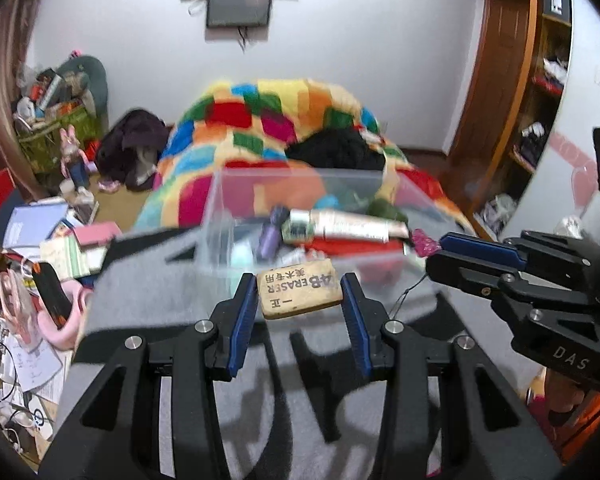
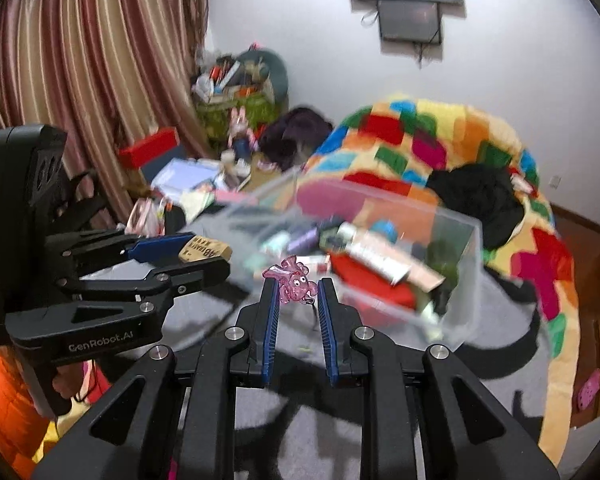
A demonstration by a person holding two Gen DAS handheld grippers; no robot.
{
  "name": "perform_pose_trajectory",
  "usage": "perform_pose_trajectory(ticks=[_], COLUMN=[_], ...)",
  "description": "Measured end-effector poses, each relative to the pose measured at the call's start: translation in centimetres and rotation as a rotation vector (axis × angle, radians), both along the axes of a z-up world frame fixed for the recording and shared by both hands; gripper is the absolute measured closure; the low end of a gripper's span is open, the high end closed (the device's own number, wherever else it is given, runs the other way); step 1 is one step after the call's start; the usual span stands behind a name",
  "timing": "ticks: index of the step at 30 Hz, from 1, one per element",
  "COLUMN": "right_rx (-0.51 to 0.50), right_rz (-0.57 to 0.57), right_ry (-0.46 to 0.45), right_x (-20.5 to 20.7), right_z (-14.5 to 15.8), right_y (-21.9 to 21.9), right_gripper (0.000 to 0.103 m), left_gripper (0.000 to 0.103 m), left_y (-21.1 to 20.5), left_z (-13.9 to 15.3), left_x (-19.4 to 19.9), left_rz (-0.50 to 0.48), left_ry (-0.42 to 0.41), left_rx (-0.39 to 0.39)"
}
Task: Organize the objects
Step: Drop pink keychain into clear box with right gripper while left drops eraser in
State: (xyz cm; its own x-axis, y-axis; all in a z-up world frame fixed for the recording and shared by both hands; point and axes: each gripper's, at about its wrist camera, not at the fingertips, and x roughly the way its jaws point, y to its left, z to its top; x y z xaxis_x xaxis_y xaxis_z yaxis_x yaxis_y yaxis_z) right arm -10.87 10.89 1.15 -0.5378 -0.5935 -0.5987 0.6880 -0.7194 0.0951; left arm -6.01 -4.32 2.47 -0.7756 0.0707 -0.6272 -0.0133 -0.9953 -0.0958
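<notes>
Tan 4B eraser (image 1: 299, 294), one, clamped between the left gripper (image 1: 299, 300) pads; pink translucent figurine charm (image 2: 293, 284), one, pinched in the right gripper (image 2: 298, 292); both held just before one clear plastic bin (image 1: 220, 216) of assorted items on grey felt (image 1: 148, 288).

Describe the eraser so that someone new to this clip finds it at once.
Look just before the clear plastic bin on the grey blanket. The left gripper holds a worn tan eraser, the only block printed "4B ERASER"; the right gripper holds a pink charm.
</notes>
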Motion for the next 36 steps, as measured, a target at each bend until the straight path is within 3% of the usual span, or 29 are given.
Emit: perform_pose_trajectory(ticks=[5, 11, 24, 31, 36], right_rx=[-0.051, -0.053, 0.078, 0.118, 0.115], right_rz=[-0.063, -0.1, -0.132, -0.089, -0.085], right_ry=[0.062, 0.079, -0.116, -0.137, -0.11], right_x=[-0.6, -2.4, -8.4, -8.1, -7.2], right_z=[2.2, 3.3, -3.1, -3.9, -3.3], right_y=[0.8, 0.9, 0.2, -0.1, 0.2], right_gripper=[0.085, 0.085, 0.085, 0.084, 0.072], left_gripper=[0.061, 0.061, 0.061, 0.06, 0.058], left_y=[-0.6, -1.1, -1.0, -0.1, 0.2], left_z=[1.0, 1.3, -3.4, -3.3, -2.7], left_x=[-0.8, -3.0, -8.2, -8.1, -7.4], left_rz=[0.026, 0.022, -0.024, -0.054, -0.062], left_ry=[0.041, 0.032, -0.15, -0.149, -0.132], left_rx=[0.01, 0.022, 0.057, 0.041, 0.033])
